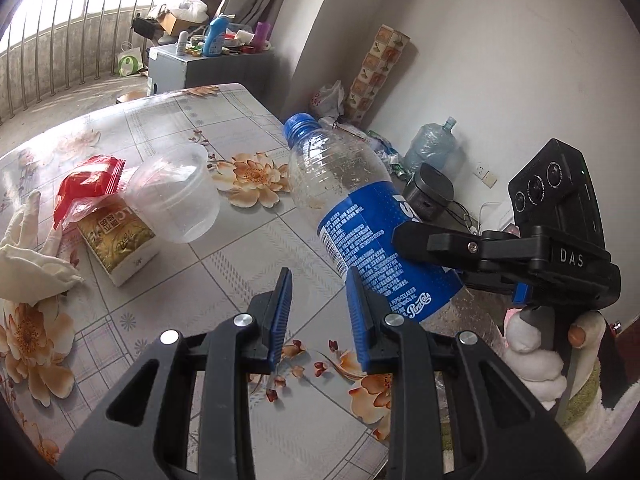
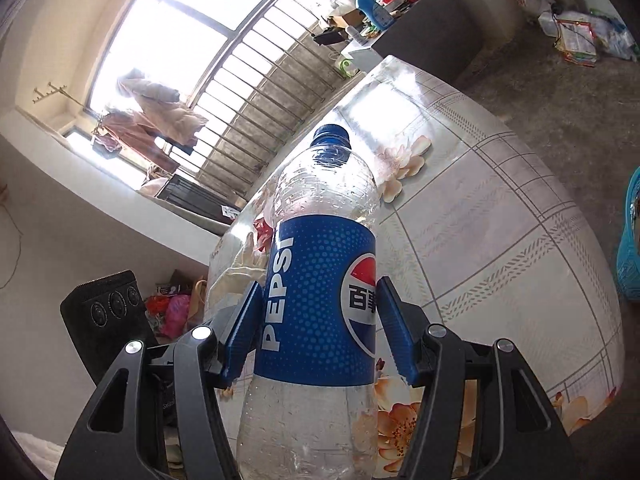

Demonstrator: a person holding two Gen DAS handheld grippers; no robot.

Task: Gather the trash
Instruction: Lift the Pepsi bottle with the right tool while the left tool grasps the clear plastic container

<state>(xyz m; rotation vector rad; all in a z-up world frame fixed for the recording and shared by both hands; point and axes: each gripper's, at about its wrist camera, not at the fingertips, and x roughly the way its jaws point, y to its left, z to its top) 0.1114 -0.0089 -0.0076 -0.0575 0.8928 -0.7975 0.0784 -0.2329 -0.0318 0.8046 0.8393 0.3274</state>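
An empty Pepsi bottle (image 1: 352,200) (image 2: 320,280) with a blue cap and blue label is held above the floral table (image 1: 224,256) (image 2: 500,240), tilted, and my right gripper (image 1: 424,256) (image 2: 320,332) is shut on its label. My left gripper (image 1: 320,312) hovers over the table just left of the bottle, its jaws open with nothing between them. On the table to the left lie a clear plastic cup (image 1: 176,196) on its side, a red wrapper (image 1: 88,184), a small yellow-green carton (image 1: 118,240) and a crumpled white cloth (image 1: 32,252).
A white-gloved hand (image 1: 536,352) grips the right gripper's handle. A blue basket (image 2: 630,248) stands on the floor past the table's right edge. By the wall are a water jug (image 1: 430,146), a dark pot (image 1: 428,196) and a cluttered grey cabinet (image 1: 208,68).
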